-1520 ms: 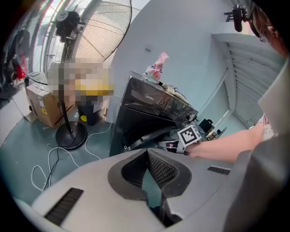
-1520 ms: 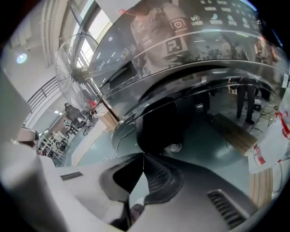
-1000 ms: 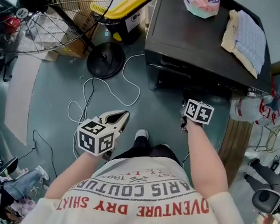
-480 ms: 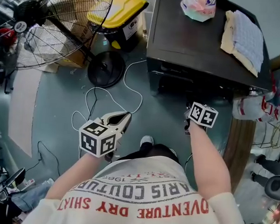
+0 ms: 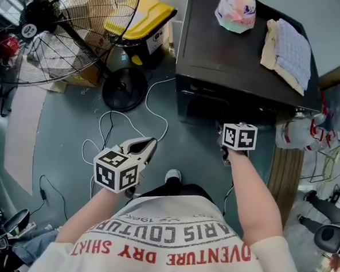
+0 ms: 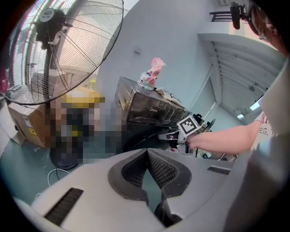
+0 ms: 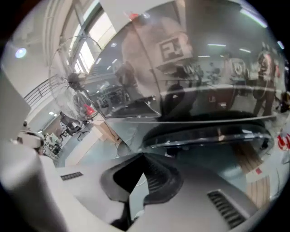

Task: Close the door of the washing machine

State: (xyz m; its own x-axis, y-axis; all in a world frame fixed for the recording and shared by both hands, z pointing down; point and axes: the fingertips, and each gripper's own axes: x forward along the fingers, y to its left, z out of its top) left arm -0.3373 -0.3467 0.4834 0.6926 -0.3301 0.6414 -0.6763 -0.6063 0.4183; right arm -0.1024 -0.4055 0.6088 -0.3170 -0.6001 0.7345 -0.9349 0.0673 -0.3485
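The washing machine (image 5: 232,56) is a dark, boxy front-loader that stands upright on the grey-green floor (image 5: 67,132), at the top of the head view. Its flat top is black-brown and slightly glossy. From the side, in the left gripper view, its front (image 6: 149,113) shows a shiny control strip along the upper edge. The round door (image 6: 144,138) sits below that strip. Seen close up, the door (image 7: 195,86) is dark, curved, mirror-like glass with a black rim. Whether it is fully latched cannot be told.
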